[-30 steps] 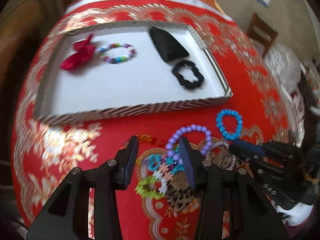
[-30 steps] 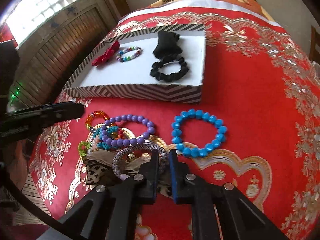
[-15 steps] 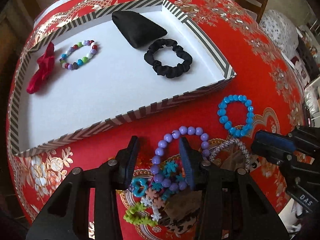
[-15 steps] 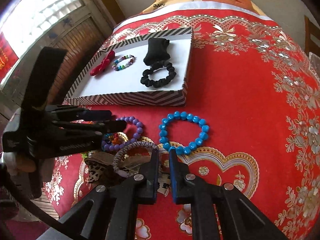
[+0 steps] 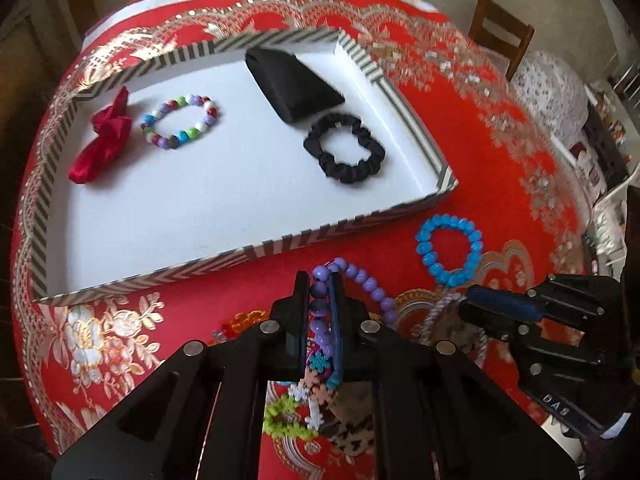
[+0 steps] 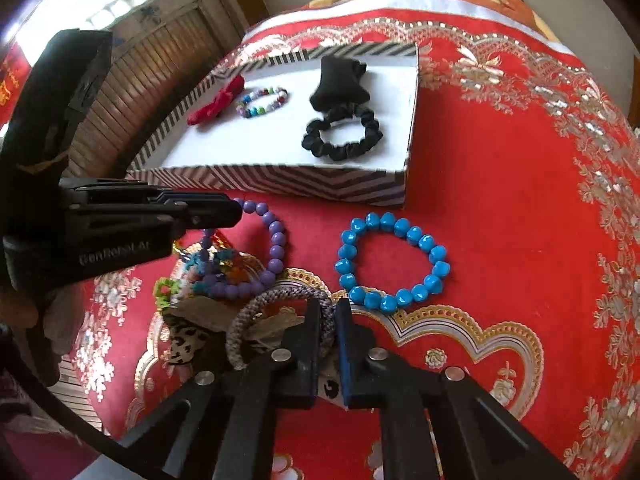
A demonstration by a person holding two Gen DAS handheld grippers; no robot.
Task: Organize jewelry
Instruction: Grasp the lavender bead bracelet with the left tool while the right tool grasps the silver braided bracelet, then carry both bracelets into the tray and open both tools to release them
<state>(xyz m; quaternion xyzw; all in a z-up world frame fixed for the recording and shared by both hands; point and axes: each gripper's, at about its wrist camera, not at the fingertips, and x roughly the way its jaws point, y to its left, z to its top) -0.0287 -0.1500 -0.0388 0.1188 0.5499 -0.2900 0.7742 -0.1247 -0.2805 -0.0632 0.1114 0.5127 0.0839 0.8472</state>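
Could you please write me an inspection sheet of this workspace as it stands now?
Surface: red gold-patterned floral cloth.
Job's things: striped-rim white shallow box holds red fabric bow, multicoloured bead bracelet, black cloth pouch, black fabric scrunchie. Outside: blue faceted bead bracelet, purple round-bead bracelet, grey braided hair tie.
Clutter: mixed pile of small hair ties, partly under the purple bracelet.
Grippers: left gripper shut on purple bracelet; right gripper shut on grey tie.
Cables: nothing seen.
Surroundings: wooden chair, wooden slatted panel.
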